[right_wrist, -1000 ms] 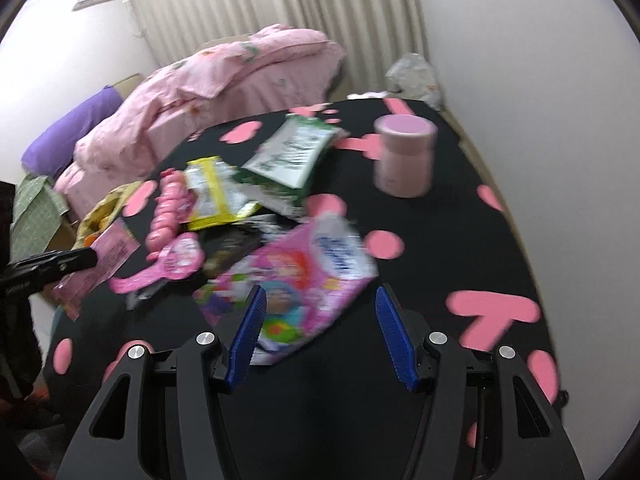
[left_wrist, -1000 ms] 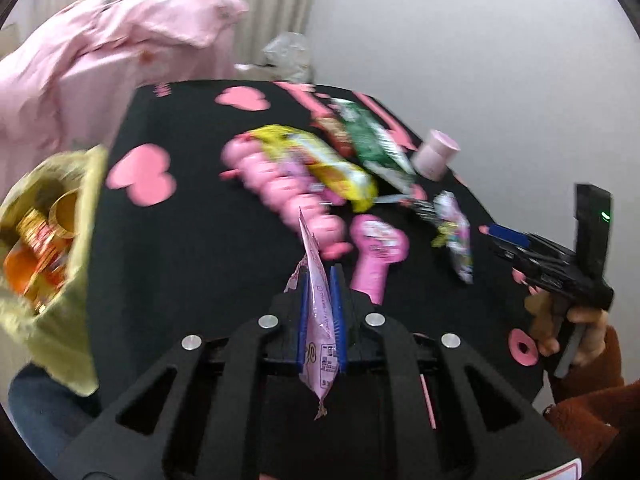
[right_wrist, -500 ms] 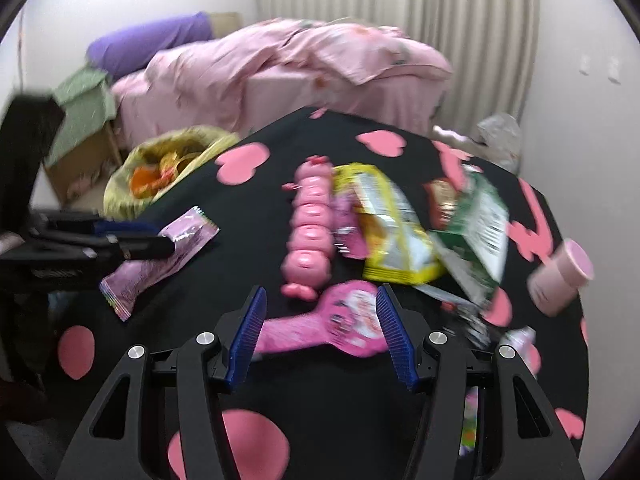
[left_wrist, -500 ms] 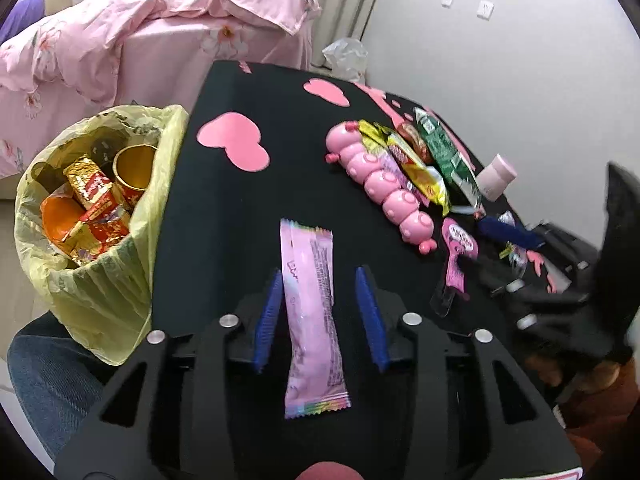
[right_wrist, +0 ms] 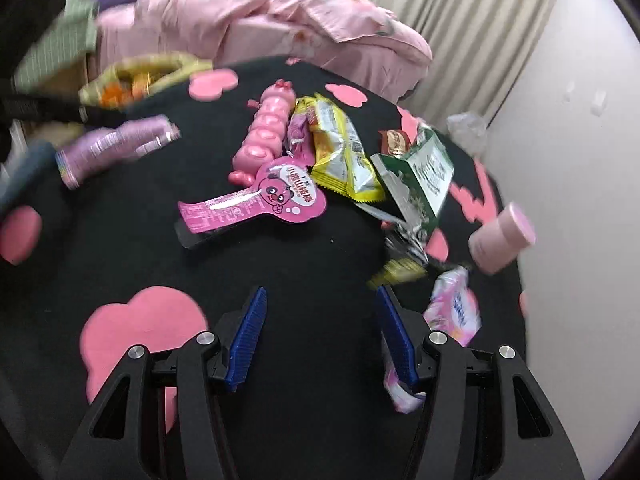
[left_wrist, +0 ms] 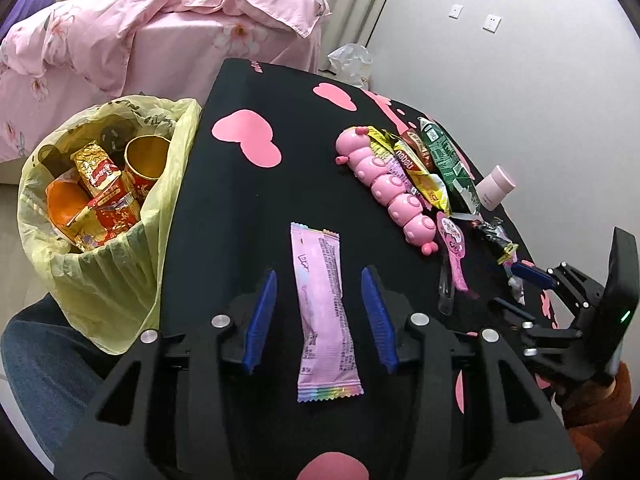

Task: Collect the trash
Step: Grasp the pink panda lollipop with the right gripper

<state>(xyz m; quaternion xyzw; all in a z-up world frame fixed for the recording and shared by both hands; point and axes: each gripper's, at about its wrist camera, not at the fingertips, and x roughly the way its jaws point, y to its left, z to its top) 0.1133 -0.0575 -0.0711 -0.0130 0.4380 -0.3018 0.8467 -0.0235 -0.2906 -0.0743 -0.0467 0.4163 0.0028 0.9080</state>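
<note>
A black table (left_wrist: pixel 224 208) with pink heart shapes fills the middle of a bedroom, a bed with a pink quilt (left_wrist: pixel 168 20) behind it and a pale wall to the right. A yellow trash bag (left_wrist: pixel 100 276) hangs open just beside the table's left edge, already holding cups and red-gold wrappers – probably set there so litter can go straight in off the edge.

The left gripper (left_wrist: pixel 318 312) has its jaws opening, and a long pink wrapper (left_wrist: pixel 322 312) lies flat on the cloth between them, touched by neither pad. It rests on the table near the bag but not in it. The right gripper (right_wrist: pixel 318 340) stands open and empty over bare cloth, near a pink lollipop wrapper (right_wrist: pixel 260 200).

The rest of the litter – a yellow snack packet (right_wrist: pixel 340 152), a green carton (right_wrist: pixel 420 176), a small pink-white packet (right_wrist: pixel 452 312) – is bunched toward the right side beside a pink caterpillar toy (left_wrist: pixel 388 184) and a pink jar (left_wrist: pixel 494 188). The near left part of the cloth is open, leaving a clear path to the bag.
</note>
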